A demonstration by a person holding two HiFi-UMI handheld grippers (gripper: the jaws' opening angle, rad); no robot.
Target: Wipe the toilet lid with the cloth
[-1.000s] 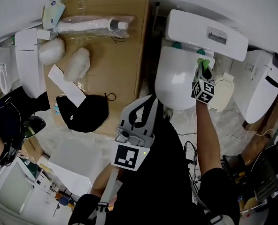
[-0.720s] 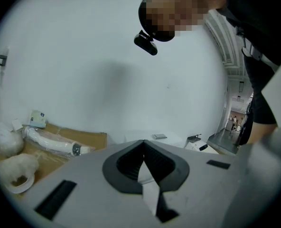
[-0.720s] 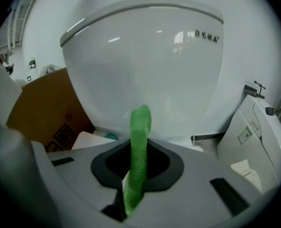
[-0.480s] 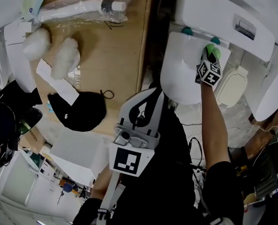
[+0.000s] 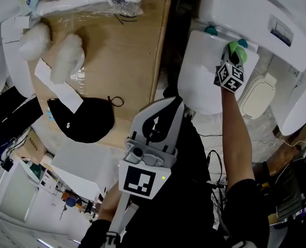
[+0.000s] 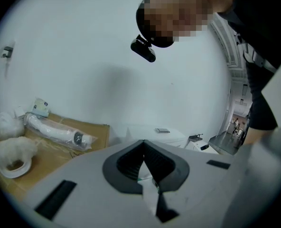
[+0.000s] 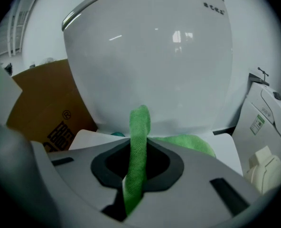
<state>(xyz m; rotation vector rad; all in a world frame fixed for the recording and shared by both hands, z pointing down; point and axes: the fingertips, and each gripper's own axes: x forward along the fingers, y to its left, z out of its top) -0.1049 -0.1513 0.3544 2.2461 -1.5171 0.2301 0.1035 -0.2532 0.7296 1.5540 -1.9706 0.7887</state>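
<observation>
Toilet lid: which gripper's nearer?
Right. The right gripper, shut on the cloth, is over the back end of the toilet lid; the left gripper hangs short of its front edge.

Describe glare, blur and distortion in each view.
Head view: even light, sharp, slightly bowed edges. Left gripper view: heavy fisheye, dark corners, mosaic patch at top. Right gripper view: bright reflections on the white toilet; green cloth crisp.

This looks like a storeroom or test workshop, not a home bathroom. One toilet stands close beside another toilet unit, with a loose white toilet part off to the side. A large cardboard box carries plastic-wrapped fittings, and cables trail across the floor.
</observation>
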